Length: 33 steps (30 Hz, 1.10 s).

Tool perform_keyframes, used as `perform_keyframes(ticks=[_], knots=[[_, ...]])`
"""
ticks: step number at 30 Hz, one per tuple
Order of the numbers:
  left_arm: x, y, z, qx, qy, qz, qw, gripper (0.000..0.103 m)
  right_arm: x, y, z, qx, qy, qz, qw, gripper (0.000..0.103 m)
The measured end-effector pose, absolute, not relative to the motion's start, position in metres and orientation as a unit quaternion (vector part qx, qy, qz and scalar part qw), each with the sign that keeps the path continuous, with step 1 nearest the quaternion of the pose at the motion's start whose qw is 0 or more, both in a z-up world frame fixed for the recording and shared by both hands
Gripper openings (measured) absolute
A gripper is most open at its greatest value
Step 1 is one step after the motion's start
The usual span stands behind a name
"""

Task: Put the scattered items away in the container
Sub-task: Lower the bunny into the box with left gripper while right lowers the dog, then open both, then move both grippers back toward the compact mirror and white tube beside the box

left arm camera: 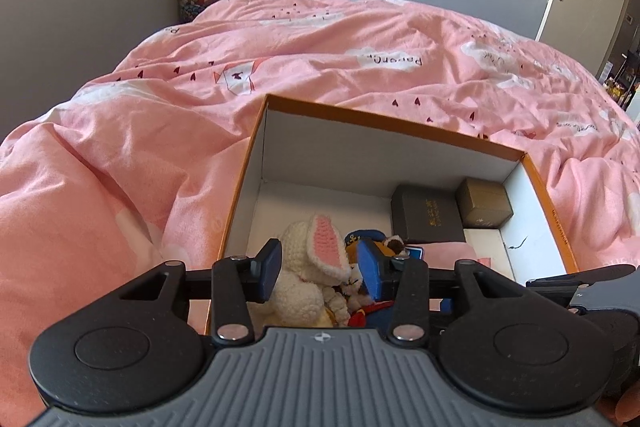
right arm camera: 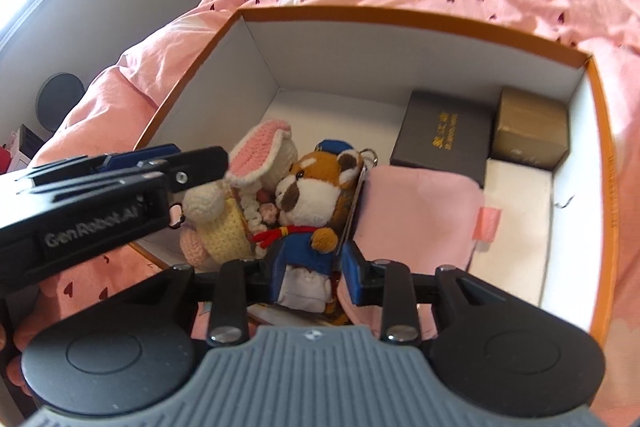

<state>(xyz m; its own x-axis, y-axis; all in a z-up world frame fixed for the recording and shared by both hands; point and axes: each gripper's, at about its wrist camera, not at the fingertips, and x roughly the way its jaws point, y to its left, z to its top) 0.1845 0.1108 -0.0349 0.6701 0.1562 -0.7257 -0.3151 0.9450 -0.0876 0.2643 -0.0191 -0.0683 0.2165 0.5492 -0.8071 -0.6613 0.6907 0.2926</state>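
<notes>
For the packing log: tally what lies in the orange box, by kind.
Plush toys: 2, crochet rabbit and uniformed bear
Small boxes: 2, dark grey box and brown box
Pink pouch: 1
Total: 5, in the orange box

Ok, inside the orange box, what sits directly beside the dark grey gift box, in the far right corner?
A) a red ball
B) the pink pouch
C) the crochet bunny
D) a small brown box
D: in the right wrist view a small brown box sits in the far right corner of the orange box, next to the dark grey gift box; the crochet bunny lies on the box's left side.
</notes>
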Motion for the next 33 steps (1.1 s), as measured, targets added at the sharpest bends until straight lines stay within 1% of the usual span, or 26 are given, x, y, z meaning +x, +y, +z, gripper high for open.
perform_keyframes(ticks=[3, 5, 8, 18, 26, 33], knots=[[0.174, 0.108, -0.024, -0.111, 0.364, 0.12, 0.917, 0.049, 0.256, -0.026, -0.058, -0.069, 0.465, 0.384, 0.795, 0.034], [0.166, 0.104, -0.017, -0.114, 0.352, 0.112, 0.922, 0.049, 0.249, -0.032, -0.052, -0.072, 0.448, 0.385, 0.804, 0.038], [0.155, 0.099, -0.009, -0.112, 0.336, 0.1, 0.93, 0.049, 0.239, -0.044, -0.043, -0.067, 0.426, 0.386, 0.815, 0.04], [0.123, 0.079, 0.009, -0.101, 0.306, 0.077, 0.943, 0.049, 0.208, -0.074, -0.017, -0.042, 0.386, 0.381, 0.839, 0.04], [0.105, 0.067, 0.007, -0.103, 0.322, 0.044, 0.94, 0.049, 0.183, -0.094, -0.014, -0.033, 0.374, 0.379, 0.846, 0.04], [0.091, 0.059, -0.001, -0.103, 0.342, 0.029, 0.934, 0.049, 0.166, -0.107, -0.021, -0.029, 0.379, 0.377, 0.844, 0.041]])
